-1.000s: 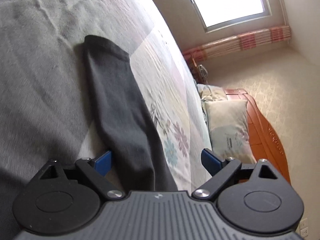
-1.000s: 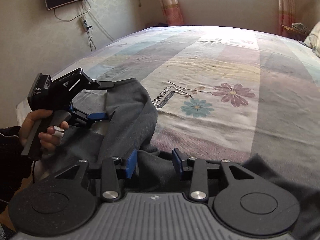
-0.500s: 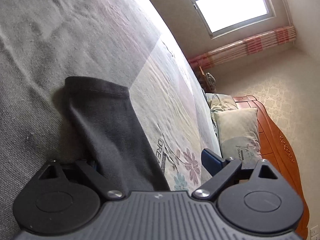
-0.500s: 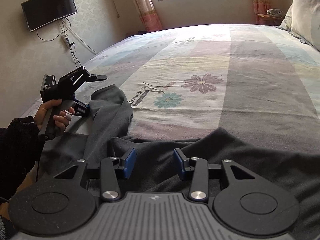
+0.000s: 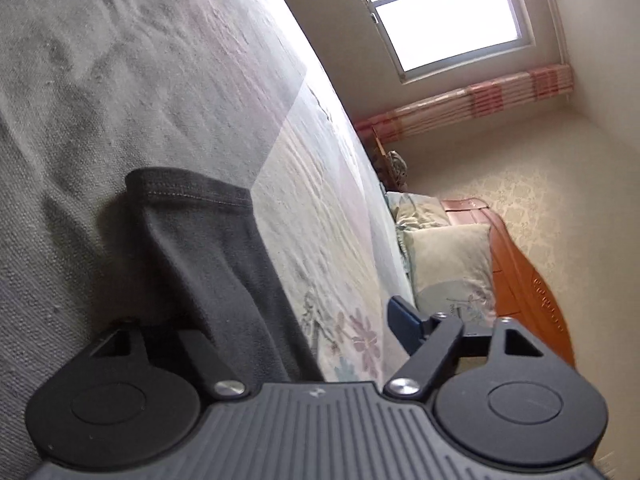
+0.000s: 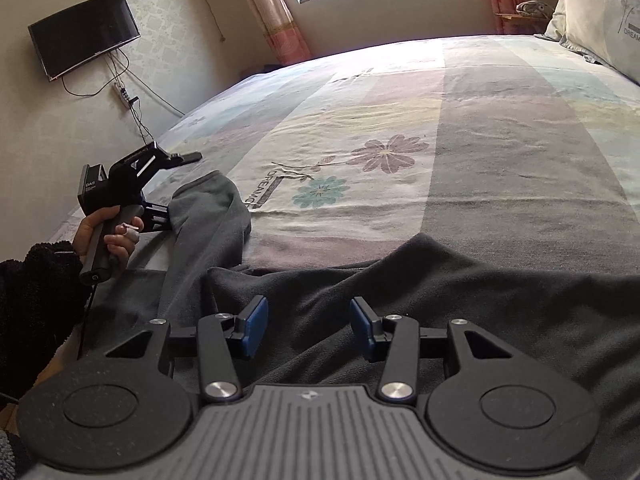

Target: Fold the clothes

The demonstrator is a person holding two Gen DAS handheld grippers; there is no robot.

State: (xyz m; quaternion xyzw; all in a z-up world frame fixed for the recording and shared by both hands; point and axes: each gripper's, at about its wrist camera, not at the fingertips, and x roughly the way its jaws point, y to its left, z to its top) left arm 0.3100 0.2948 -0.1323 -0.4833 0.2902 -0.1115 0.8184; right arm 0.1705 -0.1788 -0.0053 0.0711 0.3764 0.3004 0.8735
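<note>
In the left wrist view the dark grey sleeve (image 5: 208,248) runs from the hemmed cuff (image 5: 188,188) at about 10 o'clock down to 6 o'clock, where it passes out of sight under the left gripper (image 5: 288,320). The sleeve lies flat on the striped bed cover (image 5: 120,80). This gripper's jaws are closing with the sleeve between them. The finger at 7 o'clock is hidden behind the cloth, so its contact cannot be told. The blue pad (image 5: 404,320) at 4 o'clock stands clear of the fabric, so nothing is clamped.

In the right wrist view the body of the dark grey garment (image 6: 440,300) spreads across the lower half. It is cut off at 3 o'clock by the frame edge and covered at 6 o'clock by the right gripper (image 6: 308,328). Its jaws are opening. Cloth shows in the gap, and neither blue pad visibly presses it, so it is released. How far the garment reaches beneath the tool cannot be seen.

At 9 o'clock a hand (image 6: 108,232) grips the other tool's handle, and its lower finger vanishes behind the sleeve edge. A pillow (image 6: 600,12) at 2 o'clock is cropped.
</note>
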